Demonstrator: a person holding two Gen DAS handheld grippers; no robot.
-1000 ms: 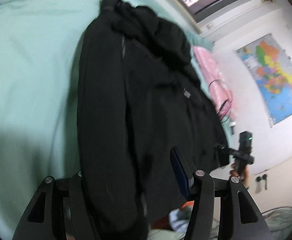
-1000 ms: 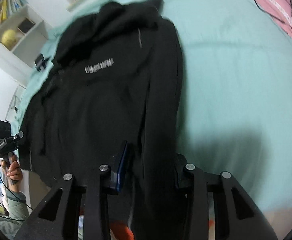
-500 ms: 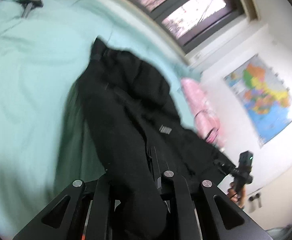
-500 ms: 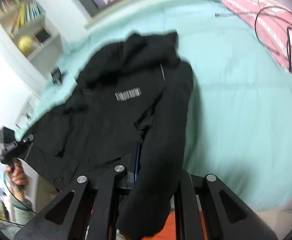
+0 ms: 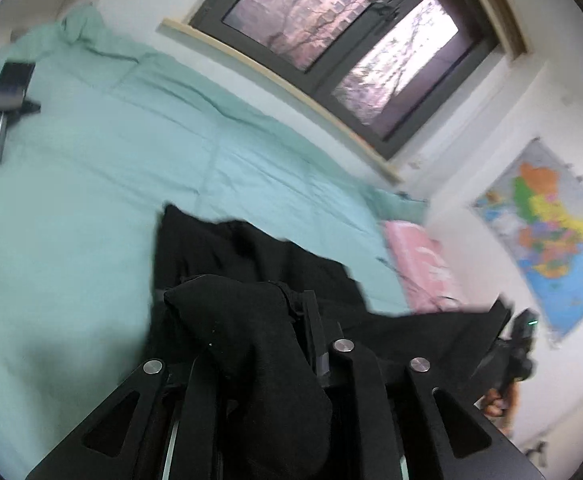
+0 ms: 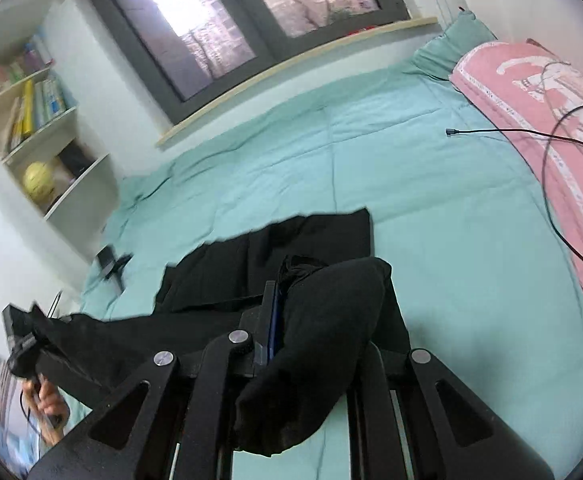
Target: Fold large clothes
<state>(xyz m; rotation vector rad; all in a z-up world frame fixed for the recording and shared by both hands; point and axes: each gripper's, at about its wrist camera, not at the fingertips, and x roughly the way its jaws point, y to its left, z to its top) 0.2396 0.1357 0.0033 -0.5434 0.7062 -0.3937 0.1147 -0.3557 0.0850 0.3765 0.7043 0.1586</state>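
Two grippers held one black jacket (image 5: 251,332) above the near edge of a mint-green bed (image 5: 91,168) as we worked at folding it. Our left gripper (image 5: 259,344) was clamped on a bunched sleeve, cloth spilling over its near side, its fingers pointing up toward the far window (image 5: 343,28). Our right gripper (image 6: 315,320) was likewise closed on a thick wad of the same jacket (image 6: 323,320), the fabric hanging down between its arms.

From each wrist view we saw the other gripper off at the edge, gripped in a bare hand (image 6: 45,404) with the garment stretched taut between the two. The jacket's far part lay flat on the bedding near the middle of the bed, its lifted end doubled over toward it.

Around us, a pink pillow (image 6: 531,120) sat at the right side of the bed with a black cable (image 6: 531,132) trailing across it onto the sheet. A phone on a small stand (image 5: 9,92) rested at the far left. Bookshelves (image 6: 31,120) with a yellow ball (image 6: 39,178) stood beyond the bed's left edge, and a coloured map (image 5: 551,240) hung on the right wall.
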